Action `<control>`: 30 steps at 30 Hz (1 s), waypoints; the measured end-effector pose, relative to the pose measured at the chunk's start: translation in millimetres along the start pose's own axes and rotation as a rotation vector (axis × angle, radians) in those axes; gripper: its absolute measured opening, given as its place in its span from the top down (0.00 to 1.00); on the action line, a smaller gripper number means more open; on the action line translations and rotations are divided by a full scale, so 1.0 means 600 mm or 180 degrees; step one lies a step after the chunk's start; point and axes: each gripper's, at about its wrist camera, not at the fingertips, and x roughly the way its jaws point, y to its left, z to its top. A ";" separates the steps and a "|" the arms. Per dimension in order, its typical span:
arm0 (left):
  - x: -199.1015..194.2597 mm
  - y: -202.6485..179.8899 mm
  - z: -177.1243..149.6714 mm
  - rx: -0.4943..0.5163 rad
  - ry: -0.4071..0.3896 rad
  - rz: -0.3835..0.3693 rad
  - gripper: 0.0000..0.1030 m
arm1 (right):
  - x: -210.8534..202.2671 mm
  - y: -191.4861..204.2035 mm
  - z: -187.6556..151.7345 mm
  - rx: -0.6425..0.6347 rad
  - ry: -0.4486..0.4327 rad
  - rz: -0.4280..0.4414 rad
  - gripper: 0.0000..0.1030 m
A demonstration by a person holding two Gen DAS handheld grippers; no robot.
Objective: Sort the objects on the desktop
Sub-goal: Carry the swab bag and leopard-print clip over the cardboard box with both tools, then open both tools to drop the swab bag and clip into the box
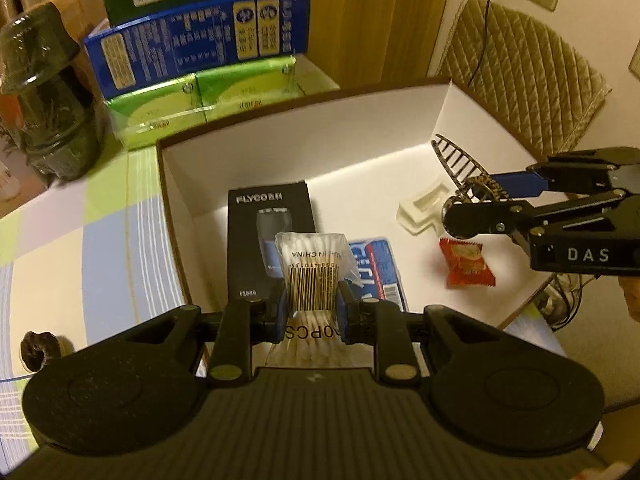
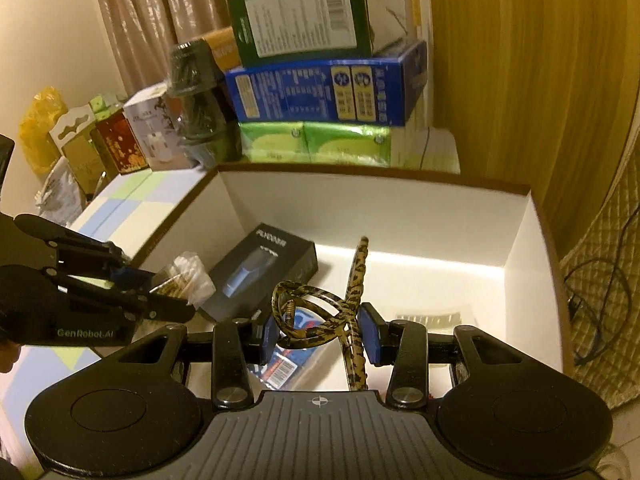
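My left gripper (image 1: 312, 306) is shut on a clear bag of cotton swabs (image 1: 314, 264) and holds it over the open white box (image 1: 280, 152). The right gripper (image 2: 320, 336) is shut on a leopard-print hair claw clip (image 2: 312, 312), also above the box. Each view shows the other gripper: the right gripper (image 1: 480, 200) with the clip (image 1: 456, 164) reaches in from the right, and the left gripper (image 2: 164, 292) with the swab bag (image 2: 188, 270) from the left. In the box lie a black shaver box (image 1: 264, 232), a blue pack (image 1: 380, 268), a red snack packet (image 1: 466, 268) and a white plastic piece (image 1: 424, 208).
Behind the white box stand stacked cartons (image 2: 324, 84) on green tissue packs (image 2: 316, 146) and a dark jar (image 1: 44, 92). A checked tablecloth (image 1: 80, 248) spreads to the left with a small dark object (image 1: 38, 350) on it. A quilted chair (image 1: 520, 76) and cables are on the right.
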 end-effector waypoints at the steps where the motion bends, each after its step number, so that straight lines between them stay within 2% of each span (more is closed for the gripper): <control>1: 0.005 -0.002 -0.001 0.0014 0.0038 0.0010 0.81 | 0.004 -0.001 -0.001 0.0010 0.0021 0.0005 0.62; 11: 0.044 -0.008 -0.012 0.0134 0.0268 -0.0003 0.77 | 0.034 -0.009 -0.015 0.0068 0.0200 0.0010 0.62; 13: 0.042 -0.010 -0.013 0.0168 0.0270 -0.0034 0.71 | 0.038 -0.009 -0.018 0.0081 0.0228 0.0009 0.62; 15: 0.041 -0.014 -0.013 0.0203 0.0257 -0.0060 0.62 | 0.042 -0.009 -0.021 0.0087 0.0264 0.0002 0.62; 18: 0.040 -0.017 -0.011 0.0227 0.0230 0.0005 0.50 | 0.047 -0.009 -0.023 0.0091 0.0311 0.0004 0.62; 28: 0.040 -0.007 -0.009 0.0155 0.0228 0.0027 0.49 | 0.061 -0.009 -0.026 0.0095 0.0371 -0.0038 0.61; 29: 0.040 -0.007 -0.009 0.0156 0.0225 0.0024 0.48 | 0.060 -0.010 -0.025 0.0102 0.0364 -0.0048 0.60; 30: 0.040 -0.007 -0.010 0.0156 0.0223 0.0019 0.48 | 0.060 -0.010 -0.025 0.0103 0.0363 -0.0060 0.53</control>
